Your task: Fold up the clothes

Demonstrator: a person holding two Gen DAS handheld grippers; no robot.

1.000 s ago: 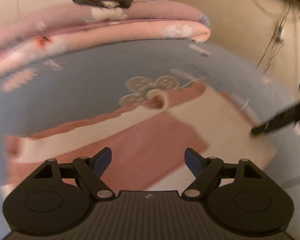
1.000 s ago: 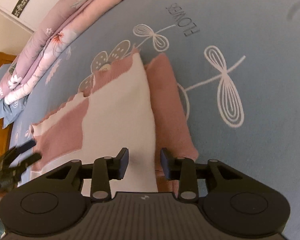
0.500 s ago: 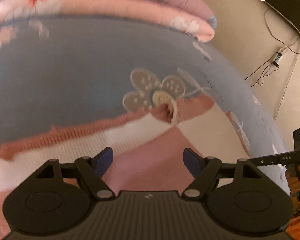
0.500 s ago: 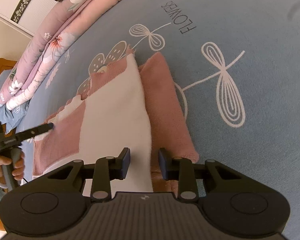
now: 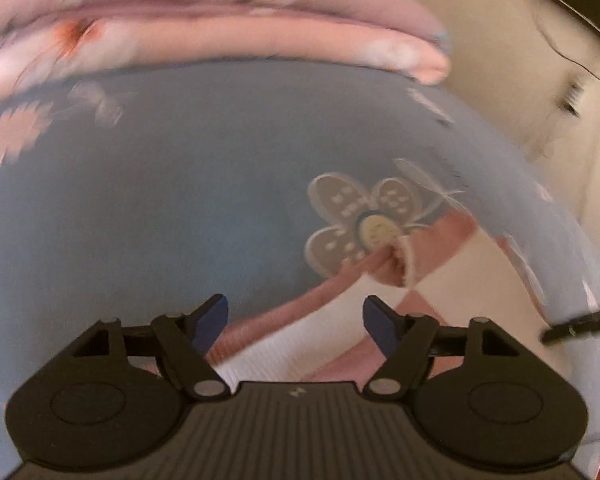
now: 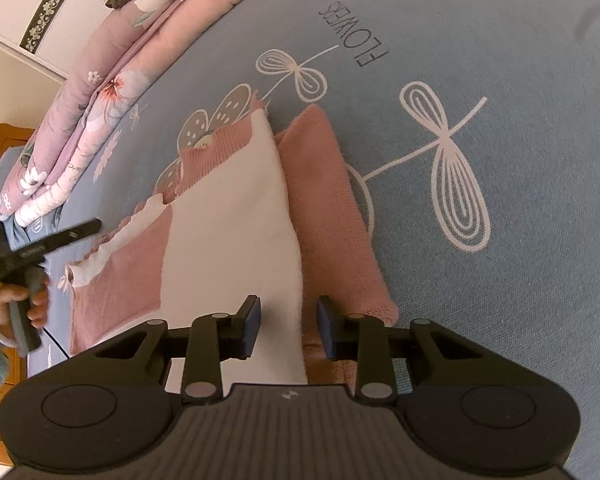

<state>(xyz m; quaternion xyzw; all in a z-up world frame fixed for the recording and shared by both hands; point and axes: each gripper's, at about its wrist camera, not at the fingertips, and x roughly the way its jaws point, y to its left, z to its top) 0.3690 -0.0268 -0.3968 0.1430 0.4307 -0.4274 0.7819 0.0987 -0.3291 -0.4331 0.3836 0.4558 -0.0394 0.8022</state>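
Sweater (image 6: 228, 216) hem between right gripper (image 6: 288, 324) pads — untouched, flat on bedspread (image 6: 500, 80).

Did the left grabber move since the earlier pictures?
Yes. The left gripper slid left along the sweater: the grey flower print now sits further right in its view. Its jaws have just been closing, pads not yet pressing the sweater.

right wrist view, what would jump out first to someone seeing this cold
The pink and white sweater lies flat on the blue flower-print bedsheet, partly folded, its pink sleeve along the right edge. The right gripper straddles that edge low in the picture. Folded pink floral quilts are stacked at top left.
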